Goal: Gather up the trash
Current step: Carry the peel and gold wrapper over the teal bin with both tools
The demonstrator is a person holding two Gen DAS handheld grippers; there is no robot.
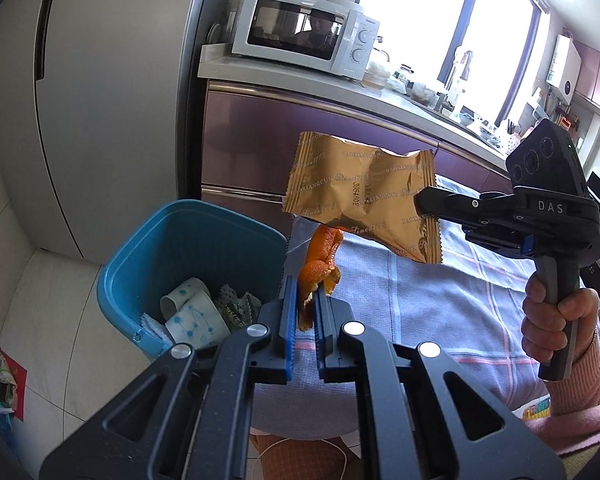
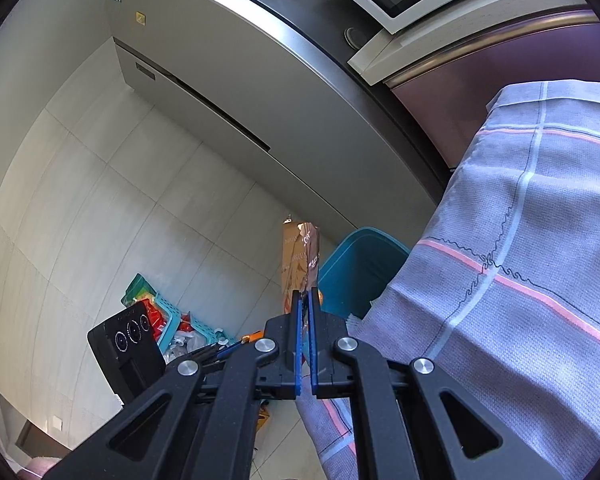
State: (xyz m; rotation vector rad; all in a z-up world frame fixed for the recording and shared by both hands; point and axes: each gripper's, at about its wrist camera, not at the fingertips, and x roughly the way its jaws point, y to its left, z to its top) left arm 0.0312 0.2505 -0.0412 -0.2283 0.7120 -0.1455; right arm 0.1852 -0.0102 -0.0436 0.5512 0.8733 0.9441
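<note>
**Carrying 2 pieces of trash toward the blue bin**

Hanging in mid-air above the cloth-covered surface [image 1: 440, 300], the gold snack wrapper [image 1: 360, 196] is pinched by one crimped edge, so it dangles flat and clear of everything below. The right gripper [image 1: 420, 202] has its jaws clamped together on that edge; from its own camera the wrapper [image 2: 300, 260] stands up edge-on between the blue pads [image 2: 298, 344], with the bin's rim just beyond it.

Lower and nearer the bin, the orange peel [image 1: 320, 268] sticks up out of the left gripper [image 1: 305, 300], whose jaws are closed on its bottom end. Gripping the end leaves most of the curl free, which should let it drop cleanly once released.

The blue bin [image 1: 172, 240] sits on the floor right against the surface's corner, open-topped, already holding 2 patterned paper cups [image 1: 192, 316] and some crumpled green wrapping [image 1: 236, 308]. Neither piece is over the opening yet, by my reckoning; the peel is closest. A person's hand [image 1: 556, 320] in a pink sleeve grips the right handle. A second, lighter basket [image 2: 180, 320] with clutter sits further off on the floor.
</note>
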